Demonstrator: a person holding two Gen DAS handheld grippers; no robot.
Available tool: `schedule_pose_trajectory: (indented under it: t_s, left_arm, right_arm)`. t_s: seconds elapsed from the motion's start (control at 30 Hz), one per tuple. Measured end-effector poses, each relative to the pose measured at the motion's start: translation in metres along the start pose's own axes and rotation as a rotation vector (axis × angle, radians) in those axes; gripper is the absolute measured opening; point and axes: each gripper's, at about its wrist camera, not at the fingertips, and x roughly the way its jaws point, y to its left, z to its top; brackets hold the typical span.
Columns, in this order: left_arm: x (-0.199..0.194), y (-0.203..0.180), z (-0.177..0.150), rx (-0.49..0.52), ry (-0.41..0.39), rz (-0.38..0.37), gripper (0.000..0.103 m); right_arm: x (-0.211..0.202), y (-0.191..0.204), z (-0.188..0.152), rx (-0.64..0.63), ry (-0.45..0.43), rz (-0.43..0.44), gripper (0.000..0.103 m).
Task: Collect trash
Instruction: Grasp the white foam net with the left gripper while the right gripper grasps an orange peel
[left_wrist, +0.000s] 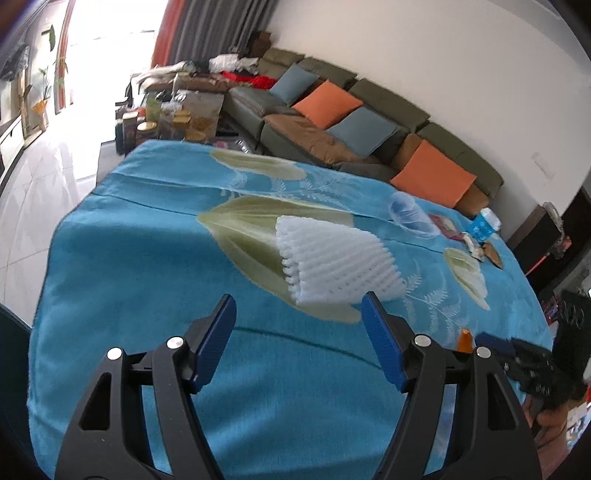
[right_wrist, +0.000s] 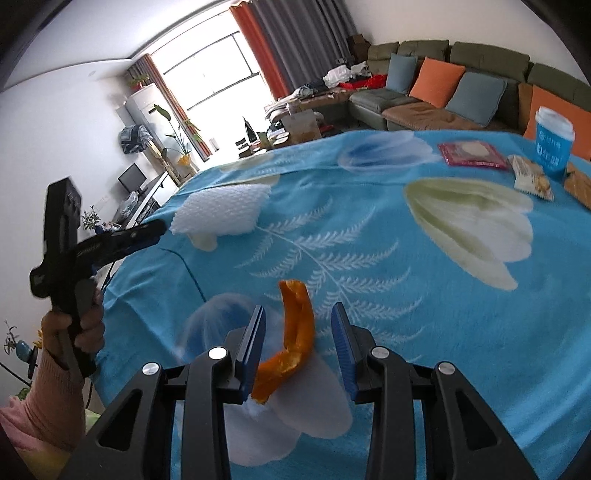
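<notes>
Left gripper (left_wrist: 299, 314): jaws wide, bare blue cloth (left_wrist: 147, 258) below and between them; foam net (left_wrist: 328, 262) just ahead, nothing in path. Cloth to its left bare.
Right gripper (right_wrist: 298, 325): orange peel (right_wrist: 295, 332) lying between jaws, right pad apart from it. Ahead open cloth; paper cup (right_wrist: 554, 144), red wrapper (right_wrist: 471, 154), snack packets (right_wrist: 532, 177) crowd far right.

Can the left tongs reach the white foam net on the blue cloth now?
Probably yes. The left tongs stand open just short of the white foam net, and nothing lies between them on the blue cloth.
</notes>
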Motion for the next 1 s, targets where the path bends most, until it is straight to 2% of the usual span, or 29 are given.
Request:
schedule_pose_trajectory:
  t_s: [0.1,0.17,0.23,0.43,0.5,0.53,0.6,0.7,1.0]
  left_arm:
    - [0.014,-0.002,0.005,-0.011,0.025,0.004,0.068]
    - [0.022,-0.001,0.008,-0.027,0.041,-0.019,0.066]
    - [0.030,-0.001,0.010,-0.038,0.058,-0.031,0.061]
    - [0.042,-0.005,0.010,-0.041,0.081,-0.033,0.046]
    - [0.041,-0.006,0.009,-0.040,0.082,-0.041,0.037]
    - [0.041,-0.006,0.009,-0.036,0.081,-0.038,0.036]
    - [0.041,-0.008,0.008,-0.032,0.080,-0.037,0.026]
    - [0.034,-0.009,0.005,-0.021,0.063,-0.037,0.021]
    - [0.001,-0.017,-0.009,0.026,-0.007,-0.041,0.015]
  right_arm:
    - [0.002,0.000,-0.003,-0.006,0.012,0.008,0.035]
    - [0.004,0.000,-0.003,-0.011,0.021,0.015,0.034]
    - [0.005,0.001,-0.004,-0.012,0.027,0.017,0.032]
    - [0.003,0.000,-0.006,-0.013,0.035,0.027,0.017]
    - [0.003,0.000,-0.007,-0.013,0.037,0.031,0.015]
    - [0.003,0.000,-0.007,-0.015,0.036,0.033,0.014]
    - [0.003,0.001,-0.007,-0.020,0.034,0.032,0.013]
    - [0.003,0.003,-0.005,-0.019,0.030,0.039,0.013]
    - [0.002,0.008,0.001,-0.022,0.002,0.071,0.012]
